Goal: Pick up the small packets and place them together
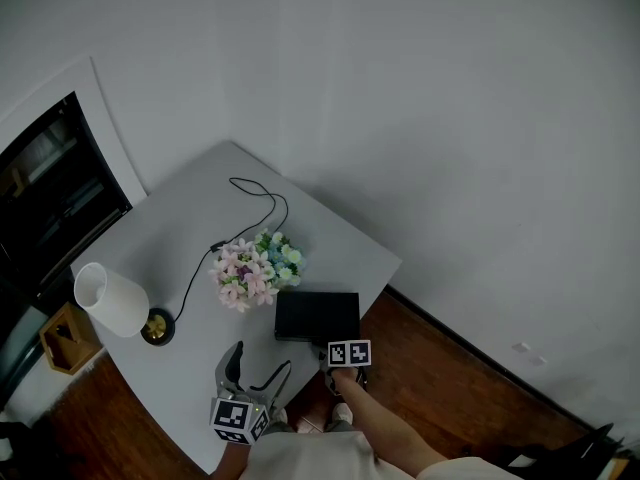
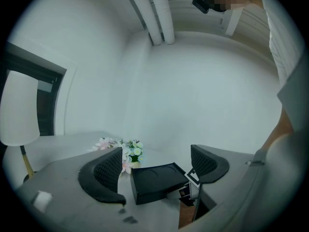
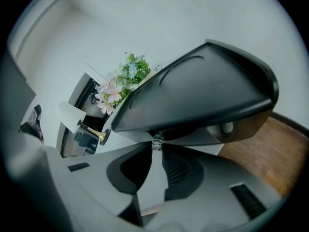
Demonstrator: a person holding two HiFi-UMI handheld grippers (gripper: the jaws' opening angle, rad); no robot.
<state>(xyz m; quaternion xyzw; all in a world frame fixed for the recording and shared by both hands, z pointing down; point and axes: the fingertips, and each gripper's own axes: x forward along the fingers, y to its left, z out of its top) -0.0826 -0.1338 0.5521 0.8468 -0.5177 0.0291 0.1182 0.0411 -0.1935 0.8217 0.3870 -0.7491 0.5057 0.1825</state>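
Note:
My right gripper (image 3: 157, 144) is at the near edge of the black tray (image 3: 193, 93), its jaws almost together. Their tips pinch a small silvery packet (image 3: 157, 140) just under the tray's rim. In the head view only its marker cube (image 1: 349, 353) shows, against the black tray (image 1: 317, 315). My left gripper (image 2: 159, 170) hangs open over the table's front, aimed at the black tray (image 2: 154, 178), with nothing between its fingers. In the head view the left gripper (image 1: 238, 368) sits left of the right one. A small white piece (image 2: 42, 199) lies on the table at the lower left.
A bunch of artificial flowers (image 1: 255, 266) stands behind the tray. A white-shaded lamp (image 1: 112, 301) is at the table's left, with a black cable (image 1: 255, 203) trailing back. Wooden floor (image 1: 430, 368) lies past the table's right edge. A wooden box (image 1: 68, 338) sits lower left.

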